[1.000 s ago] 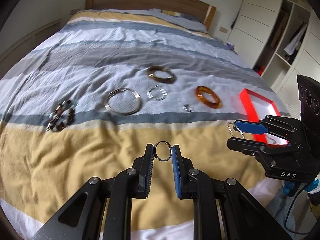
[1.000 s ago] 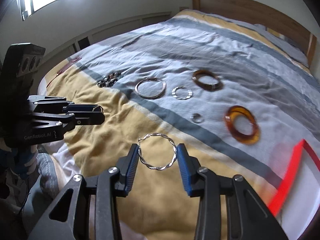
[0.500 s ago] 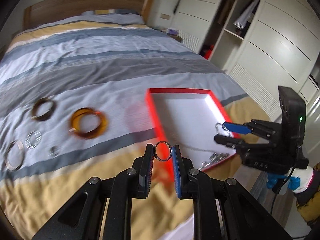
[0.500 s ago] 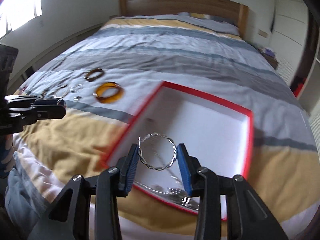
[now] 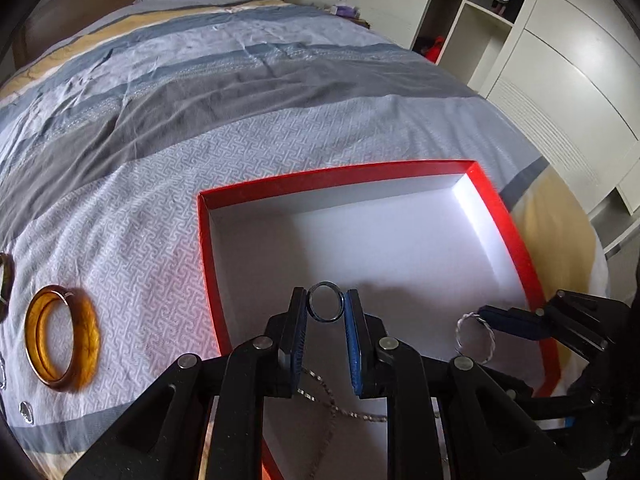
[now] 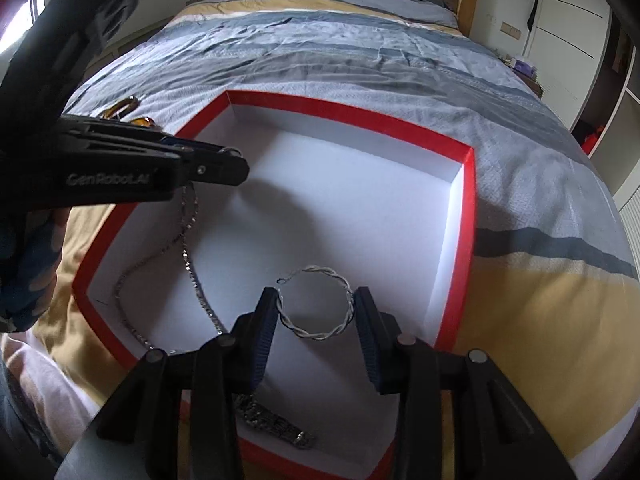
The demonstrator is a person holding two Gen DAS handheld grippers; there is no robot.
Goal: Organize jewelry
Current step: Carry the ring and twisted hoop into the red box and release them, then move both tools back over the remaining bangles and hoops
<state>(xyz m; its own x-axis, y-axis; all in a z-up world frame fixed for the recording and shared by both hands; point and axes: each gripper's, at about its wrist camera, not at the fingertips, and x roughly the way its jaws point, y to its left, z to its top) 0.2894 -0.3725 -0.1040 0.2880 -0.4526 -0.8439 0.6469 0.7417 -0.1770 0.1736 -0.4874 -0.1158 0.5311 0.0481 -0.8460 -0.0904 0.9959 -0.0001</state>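
Note:
My left gripper (image 5: 326, 308) is shut on a small dark ring (image 5: 325, 306) and holds it above the near part of the red box (image 5: 320, 178) with a white inside. My right gripper (image 6: 316, 306) is shut on a twisted silver hoop (image 6: 316, 304), also above the box (image 6: 466, 216). The right gripper with its hoop (image 5: 474, 334) shows at the box's right edge in the left wrist view. The left gripper (image 6: 230, 160) shows at the box's left side in the right wrist view. A silver chain (image 6: 188, 240) and a metal bracelet (image 6: 276, 426) lie in the box.
The box lies on a striped bedspread (image 5: 200, 80). An amber bangle (image 5: 60, 338) lies on the bed left of the box, with a dark bangle (image 5: 5, 280) and small silver pieces (image 5: 26, 410) at the frame's left edge. White wardrobes (image 5: 560, 60) stand to the right.
Both grippers have swung right from over the laid-out jewelry to above the red box, each still holding its ring or hoop. The left gripper has come close beside the right one.

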